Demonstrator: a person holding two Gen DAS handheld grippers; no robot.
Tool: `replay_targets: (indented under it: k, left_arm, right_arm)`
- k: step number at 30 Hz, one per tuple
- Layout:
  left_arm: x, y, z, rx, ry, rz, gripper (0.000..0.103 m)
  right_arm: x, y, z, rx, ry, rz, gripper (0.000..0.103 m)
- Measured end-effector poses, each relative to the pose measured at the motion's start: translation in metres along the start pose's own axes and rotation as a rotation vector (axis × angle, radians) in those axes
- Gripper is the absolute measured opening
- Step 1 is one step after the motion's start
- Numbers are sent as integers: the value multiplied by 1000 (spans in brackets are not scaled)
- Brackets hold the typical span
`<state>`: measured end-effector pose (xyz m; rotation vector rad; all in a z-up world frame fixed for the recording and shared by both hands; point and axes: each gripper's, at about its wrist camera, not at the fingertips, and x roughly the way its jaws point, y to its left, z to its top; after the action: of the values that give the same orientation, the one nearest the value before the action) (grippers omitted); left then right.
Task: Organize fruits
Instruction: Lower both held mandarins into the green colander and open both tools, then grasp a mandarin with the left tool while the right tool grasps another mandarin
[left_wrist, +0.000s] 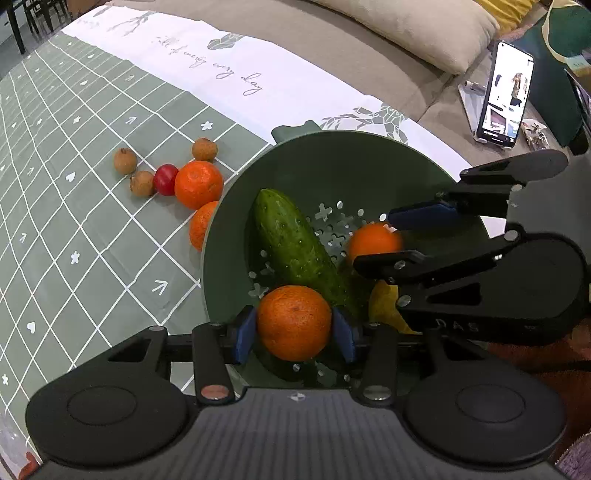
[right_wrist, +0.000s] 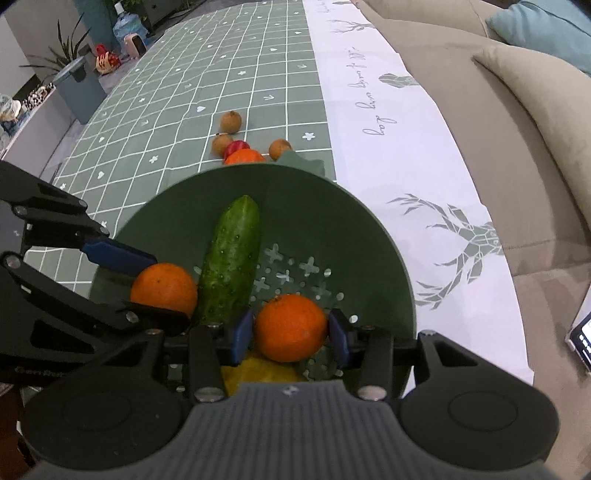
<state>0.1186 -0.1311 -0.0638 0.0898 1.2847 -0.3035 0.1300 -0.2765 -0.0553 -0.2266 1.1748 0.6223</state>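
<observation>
A green perforated colander (left_wrist: 325, 162) (right_wrist: 354, 236) sits on the checked tablecloth. In it lie a cucumber (left_wrist: 291, 240) (right_wrist: 232, 262) and a yellow fruit (left_wrist: 384, 306) (right_wrist: 258, 369), partly hidden. My left gripper (left_wrist: 294, 326) is shut on an orange (left_wrist: 294, 321) over the colander; it also shows in the right wrist view (right_wrist: 162, 284). My right gripper (right_wrist: 290, 332) is shut on a second orange (right_wrist: 290, 326), seen in the left wrist view (left_wrist: 373, 240), also over the colander.
On the cloth beside the colander lie two more oranges (left_wrist: 198, 184) (left_wrist: 201, 225), a red cherry tomato (left_wrist: 165, 179) and three brown longans (left_wrist: 125, 161) (left_wrist: 142, 183) (left_wrist: 204, 149). A phone on a stand (left_wrist: 506, 96) and sofa cushions (left_wrist: 417, 33) lie beyond the table edge.
</observation>
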Motion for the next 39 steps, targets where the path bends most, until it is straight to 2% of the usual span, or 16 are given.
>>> replay_targets:
  k: [3,4,8,10,12,15,17,20,25,31,35,37,39]
  left_arm:
    - [-2,0,-1,6,-4,0,57]
    - [-3,2,-1,-1,-5,-11,58]
    - [-11,11,-4,-44,-9,-73,68]
    - [-17,16,-7,-56,-23,-97,68]
    - [-28,22,-10,-69,-51,-124,68]
    - [-47,31,-14,-80,-109,-156,68]
    - [-58,40,-16,-92,-140,-151,68]
    - [-69,54,-19,-109,-177,-128,68]
    - [-74,76,-18,-116,-217,-89,67]
    - [-71,96,-10,-130,-241,-97,62]
    - [-56,103,1,-151,-209,-126,56]
    - [-45,108,8,-192,-189,-173,56]
    - [-34,113,15,-246,-166,-207,56]
  right_arm:
    - [-3,1,-1,-3,6,-8,46]
    - [-4,0,-1,-1,5,-14,51]
    - [-12,0,-1,11,-3,-20,56]
    - [-17,2,-1,13,-15,-30,65]
    - [-25,6,-1,10,-32,-33,67]
    - [-36,9,1,13,-70,-24,78]
    - [-44,13,3,16,-96,-13,80]
    - [-52,19,7,28,-141,-2,90]
    - [-53,30,25,52,-166,-21,89]
    - [-43,30,53,99,-176,18,77]
    - [-35,27,74,104,-163,6,77]
    - [-29,24,82,108,-147,11,68]
    - [-25,22,89,105,-143,12,67]
